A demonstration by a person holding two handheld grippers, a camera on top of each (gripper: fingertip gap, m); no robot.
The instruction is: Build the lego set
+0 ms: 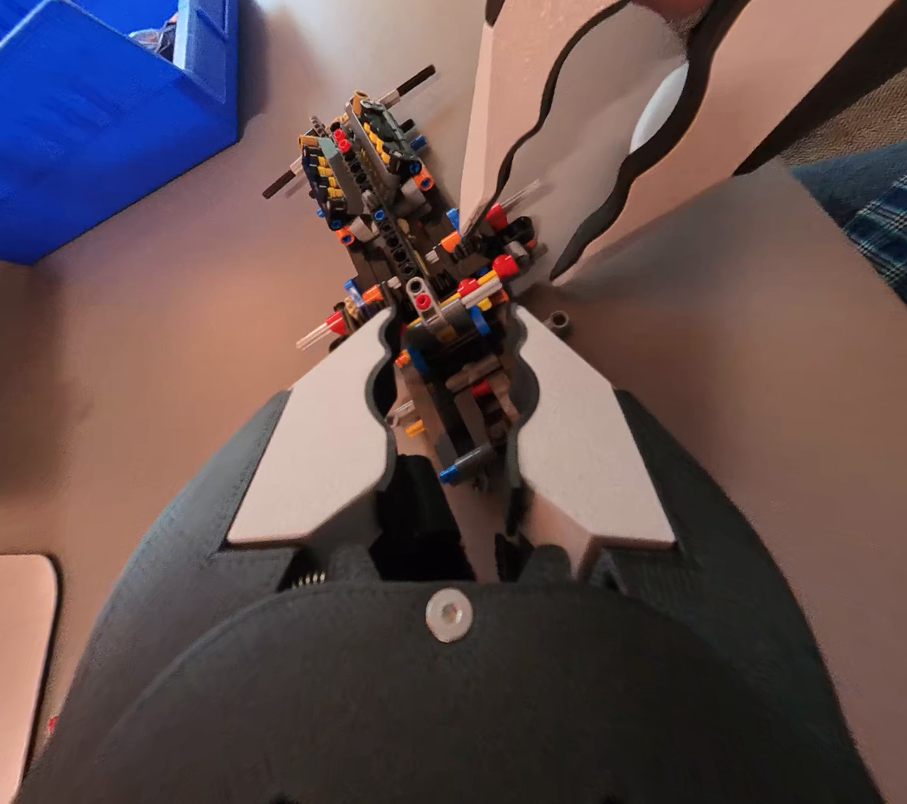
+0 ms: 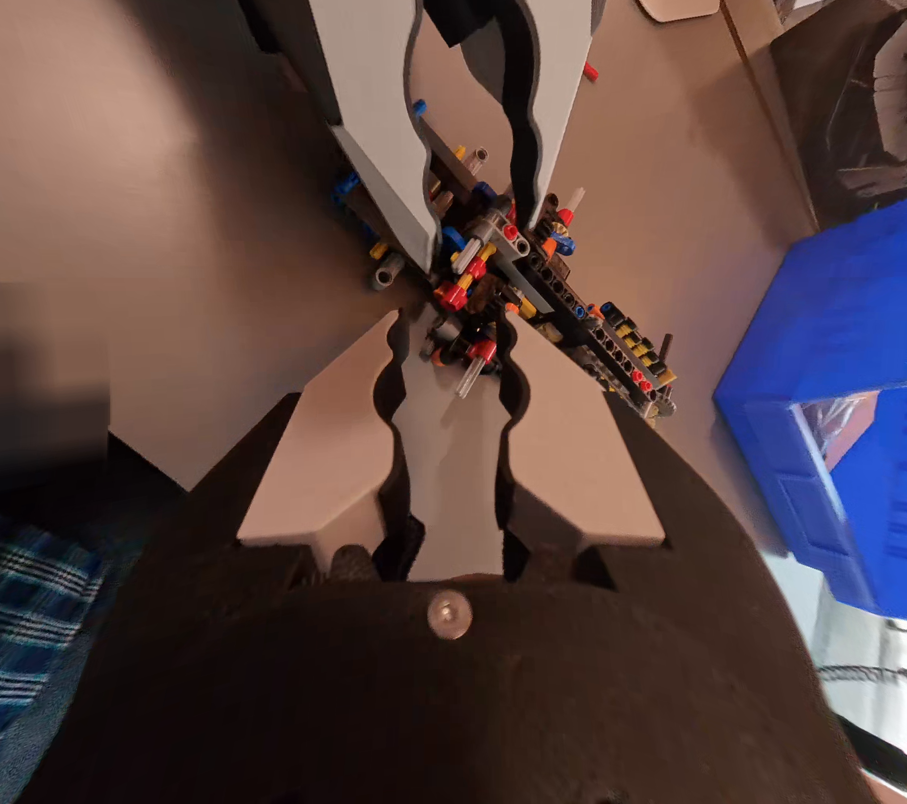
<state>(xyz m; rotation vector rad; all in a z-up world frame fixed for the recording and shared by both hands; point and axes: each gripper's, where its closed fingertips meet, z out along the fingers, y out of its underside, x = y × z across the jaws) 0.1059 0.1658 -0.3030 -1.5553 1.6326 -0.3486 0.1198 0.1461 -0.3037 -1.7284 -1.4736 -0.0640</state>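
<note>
The left claw [image 1: 454, 329] is gripping the near end of the model [image 1: 392, 211], a long black-and-grey beam frame studded with red, yellow, blue and orange pins, lying at frame centre on the tabletop [image 1: 147, 338]. The right claw [image 2: 454, 329] is closing around its side axles. A blue bin [image 1: 98, 93] is sitting upper left.

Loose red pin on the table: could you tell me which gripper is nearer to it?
Left. The red pin lies just beside a finger of the left gripper; the right gripper is farther off, its tips at the lego model.
</note>
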